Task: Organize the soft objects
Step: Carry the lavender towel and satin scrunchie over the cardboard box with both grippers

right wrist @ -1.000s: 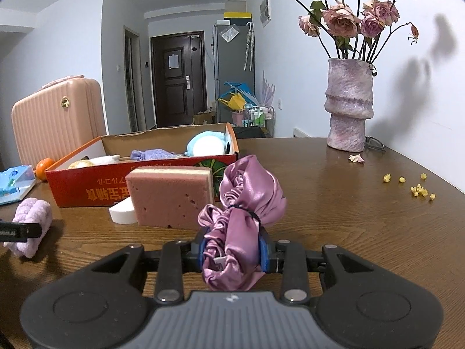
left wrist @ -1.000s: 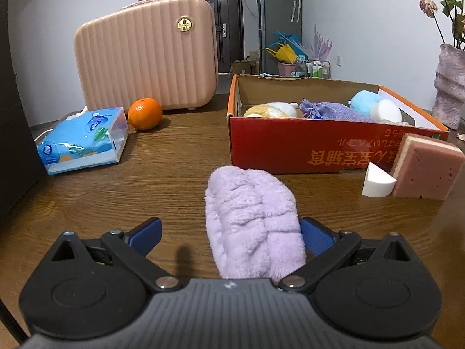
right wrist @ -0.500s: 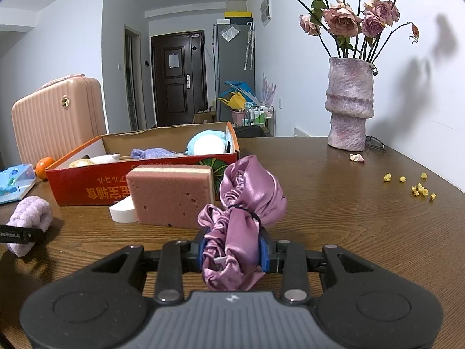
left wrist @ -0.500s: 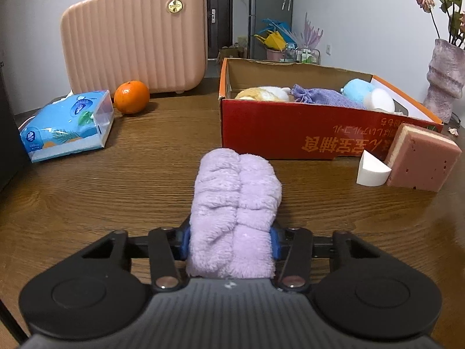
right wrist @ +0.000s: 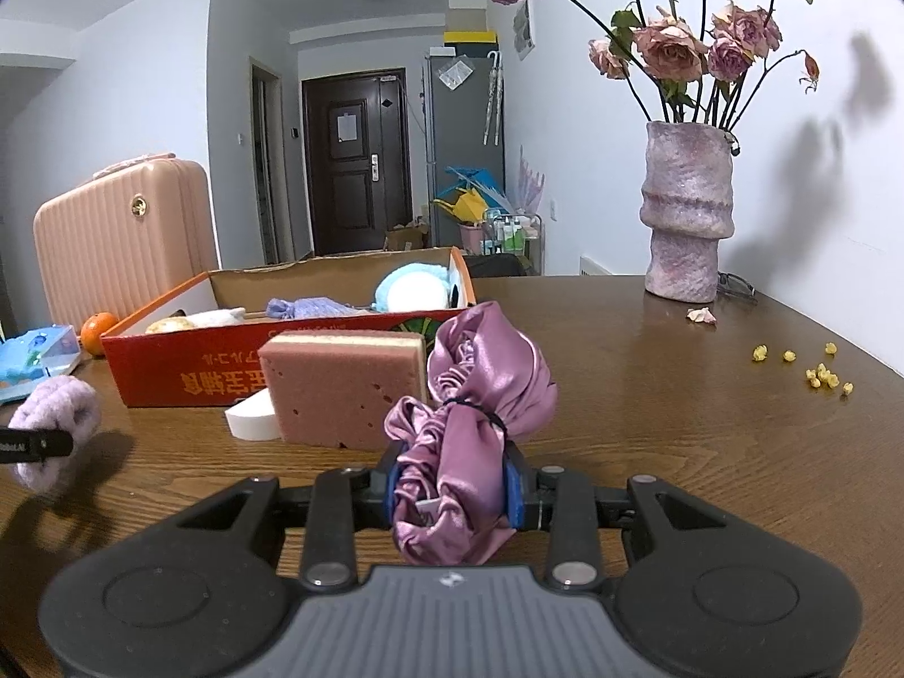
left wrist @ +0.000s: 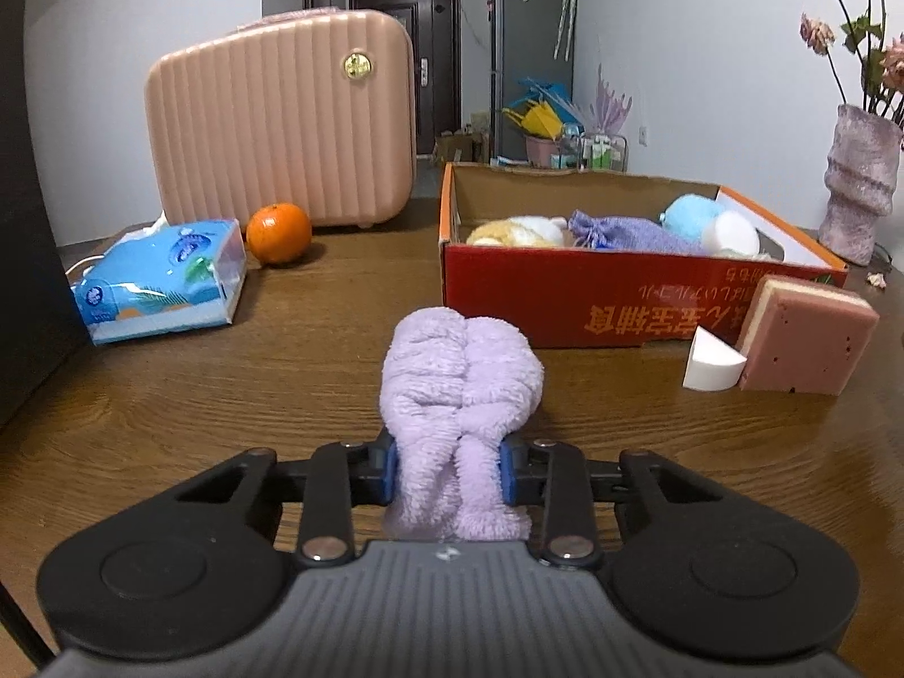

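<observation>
The left claw (left wrist: 450, 472) had just been closing, and its blue pads pinched the near end of a fluffy lilac roll (left wrist: 460, 390), whose far end bulged ahead of the fingers. The right claw (right wrist: 452, 486) was clamped on a bunched pink satin cloth (right wrist: 480, 395). Just beyond that cloth stood a pink sponge block (right wrist: 339, 390) with a white wedge sponge (right wrist: 251, 424) at its left, touching it. Behind them sat the red cardboard box (right wrist: 226, 373) on the worktop (right wrist: 678, 424), holding a blue plush ball (right wrist: 409, 288) and a purple drawstring pouch (right wrist: 308, 308). Farther left of the left claw lay a tissue pack (left wrist: 161, 279) and an orange (left wrist: 278, 233).
</observation>
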A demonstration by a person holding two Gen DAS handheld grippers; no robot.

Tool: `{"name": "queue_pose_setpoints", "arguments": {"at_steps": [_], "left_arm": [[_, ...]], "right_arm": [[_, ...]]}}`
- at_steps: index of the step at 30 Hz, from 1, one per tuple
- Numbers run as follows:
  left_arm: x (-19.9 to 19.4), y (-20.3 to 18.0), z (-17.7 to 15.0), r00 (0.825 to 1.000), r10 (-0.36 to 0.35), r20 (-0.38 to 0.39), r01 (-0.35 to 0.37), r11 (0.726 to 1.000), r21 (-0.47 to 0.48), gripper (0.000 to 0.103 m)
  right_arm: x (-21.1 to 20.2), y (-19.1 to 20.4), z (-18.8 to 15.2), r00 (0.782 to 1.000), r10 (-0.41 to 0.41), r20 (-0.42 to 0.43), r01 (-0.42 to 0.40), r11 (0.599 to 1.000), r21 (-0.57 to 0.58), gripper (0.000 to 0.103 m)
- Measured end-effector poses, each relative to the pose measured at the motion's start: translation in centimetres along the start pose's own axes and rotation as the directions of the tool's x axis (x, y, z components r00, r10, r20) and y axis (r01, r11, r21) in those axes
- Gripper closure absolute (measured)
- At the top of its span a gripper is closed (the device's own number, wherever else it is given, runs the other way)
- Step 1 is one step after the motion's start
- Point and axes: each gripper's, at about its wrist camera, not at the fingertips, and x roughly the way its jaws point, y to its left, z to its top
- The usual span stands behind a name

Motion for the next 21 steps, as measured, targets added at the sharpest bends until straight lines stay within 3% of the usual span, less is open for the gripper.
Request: {"name": "queue_pose_setpoints", "arguments": {"at_steps": [21], "left_arm": [[-4.9,-1.1,0.0,0.993,-0.033,0.116,0.033,0.999,-0.002,0.072]], "right_arm": [[-1.5,0.7,0.6,0.997,0.038,0.072,-0.036,0.999,-0.02,0.07]]}}
